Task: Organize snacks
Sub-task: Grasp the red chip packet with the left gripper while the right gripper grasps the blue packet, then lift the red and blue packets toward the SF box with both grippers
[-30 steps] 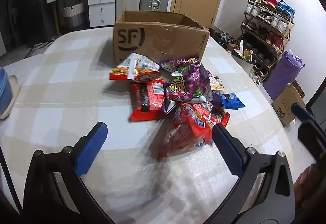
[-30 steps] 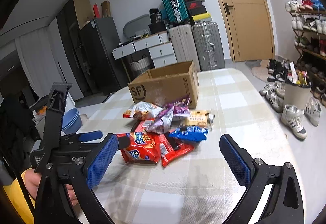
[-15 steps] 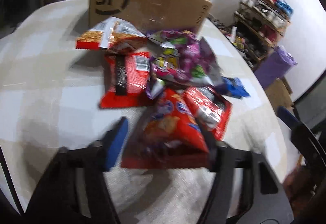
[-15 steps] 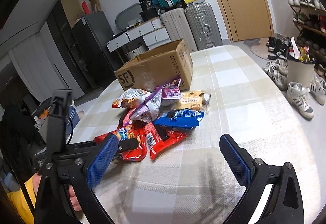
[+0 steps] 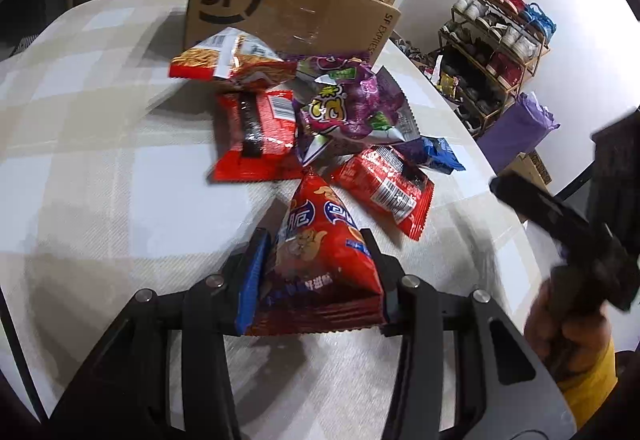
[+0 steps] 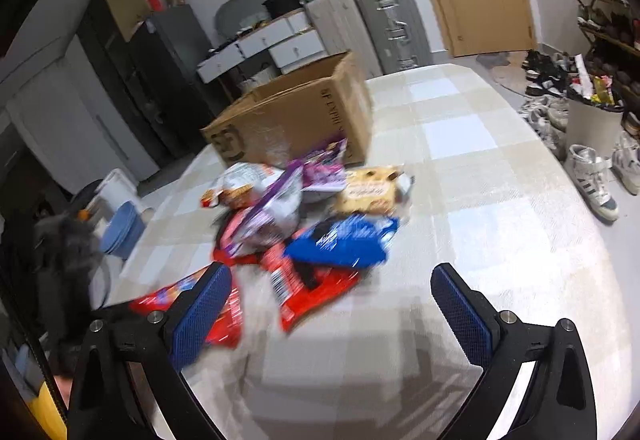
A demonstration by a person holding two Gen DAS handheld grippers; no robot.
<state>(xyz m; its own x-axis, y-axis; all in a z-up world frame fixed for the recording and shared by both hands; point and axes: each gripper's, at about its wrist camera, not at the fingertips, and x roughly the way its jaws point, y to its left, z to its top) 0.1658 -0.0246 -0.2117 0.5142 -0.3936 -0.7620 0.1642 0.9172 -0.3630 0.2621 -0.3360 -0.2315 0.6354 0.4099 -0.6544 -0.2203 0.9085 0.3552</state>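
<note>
My left gripper (image 5: pixel 314 240) is shut on a red snack bag (image 5: pixel 320 264), squeezing it between both blue pads at the near edge of the pile. Behind it lie two red packets (image 5: pixel 256 136) (image 5: pixel 384 188), a purple bag (image 5: pixel 348 108), a blue packet (image 5: pixel 440 156) and an orange-and-white bag (image 5: pixel 232 64). The open SF cardboard box (image 5: pixel 288 16) stands just beyond them. My right gripper (image 6: pixel 330 280) hovers open, with nothing between its fingers, above the cloth just short of a red packet (image 6: pixel 312 288) and the blue packet (image 6: pixel 344 240). A tan biscuit pack (image 6: pixel 368 192) lies near the box (image 6: pixel 296 120).
The round table (image 6: pixel 480 200) wears a beige checked cloth. Blue bowls (image 6: pixel 122 228) sit at its left edge. A shoe rack (image 5: pixel 496 48) and a purple bag (image 5: pixel 516 128) stand on the floor to the right. Suitcases (image 6: pixel 392 24) and drawers line the far wall.
My left gripper dropped onto the pile's near edge and closed on the red snack bag. The right gripper, still open, moved in closer to the snacks.
</note>
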